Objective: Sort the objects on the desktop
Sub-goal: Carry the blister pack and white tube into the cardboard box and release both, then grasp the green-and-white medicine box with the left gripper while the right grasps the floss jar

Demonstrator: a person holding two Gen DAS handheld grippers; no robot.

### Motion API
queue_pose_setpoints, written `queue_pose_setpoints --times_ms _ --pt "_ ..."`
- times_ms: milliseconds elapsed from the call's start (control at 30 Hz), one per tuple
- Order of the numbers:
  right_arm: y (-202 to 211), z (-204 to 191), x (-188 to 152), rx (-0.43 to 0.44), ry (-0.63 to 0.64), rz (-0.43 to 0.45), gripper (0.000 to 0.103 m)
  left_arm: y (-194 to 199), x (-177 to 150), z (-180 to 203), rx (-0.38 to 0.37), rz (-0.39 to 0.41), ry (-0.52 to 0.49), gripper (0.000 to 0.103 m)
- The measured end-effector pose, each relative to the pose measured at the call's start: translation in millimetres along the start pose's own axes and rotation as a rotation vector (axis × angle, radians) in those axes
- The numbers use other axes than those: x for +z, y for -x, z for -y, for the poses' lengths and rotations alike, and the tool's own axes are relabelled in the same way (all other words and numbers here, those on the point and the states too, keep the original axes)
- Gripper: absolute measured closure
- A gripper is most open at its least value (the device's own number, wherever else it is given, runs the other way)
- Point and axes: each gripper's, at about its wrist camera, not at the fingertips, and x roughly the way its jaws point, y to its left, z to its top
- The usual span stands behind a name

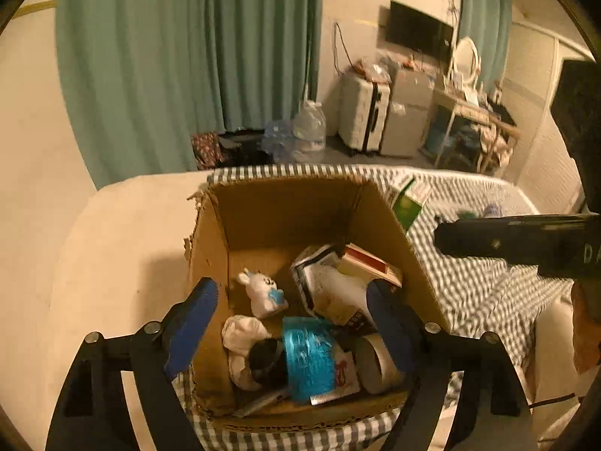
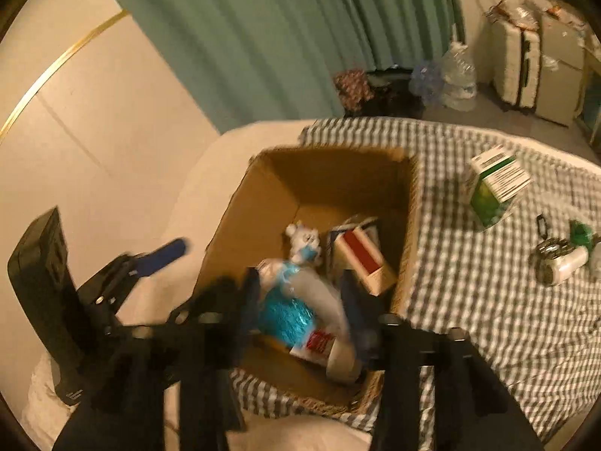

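Left tool [image 1: 291, 323] wide, right tool [image 2: 300, 312] wide, both empty over cardboard box [image 1: 390, 233] of sorted items

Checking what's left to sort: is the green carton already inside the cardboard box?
No, the green carton lies on the checkered cloth, outside the cardboard box.

Teal curtain [image 1: 188, 56], wall-mounted TV [image 1: 419, 32], white suitcase [image 1: 362, 118], large water bottle [image 1: 310, 129], round mirror [image 1: 465, 58] on a cluttered desk
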Motion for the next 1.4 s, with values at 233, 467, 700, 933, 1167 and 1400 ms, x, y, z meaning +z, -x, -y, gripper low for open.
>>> queue_pose_setpoints --times_ms 233,467,700,933,1167,1400 --pt "63.9 44.6 -23.2 -0.168 0.094 0.167 0.041 2.6 1.0 29.0 0.016 -0.012 0.015 0.006" --pt "120.0 162.3 -63.7 -0.359 -0.034 0.220 0.030 -5.2 -6.7 109.3 -0.052 -0.045 0.059 0.005" --pt "145.7 254.5 -91.3 -0.429 -0.186 0.271 0.017 -29.0 -9.7 215.6 -0.106 0.025 0.035 0.000" --pt "136.3 309.3 -106.2 -0.451 -0.334 0.303 0.015 -94.1 -1.9 259.7 0.039 -0.013 0.276 0.000" --pt "87.2 356.3 -103.2 -0.486 -0.356 0.308 0.015 -160.7 24.9 276.1 0.115 -0.026 0.388 0.000" --pt "41.7 394.2 -76.5 -0.481 -0.411 0.250 0.015 -224.1 42.6 276.2 0.246 0.004 0.438 0.000"
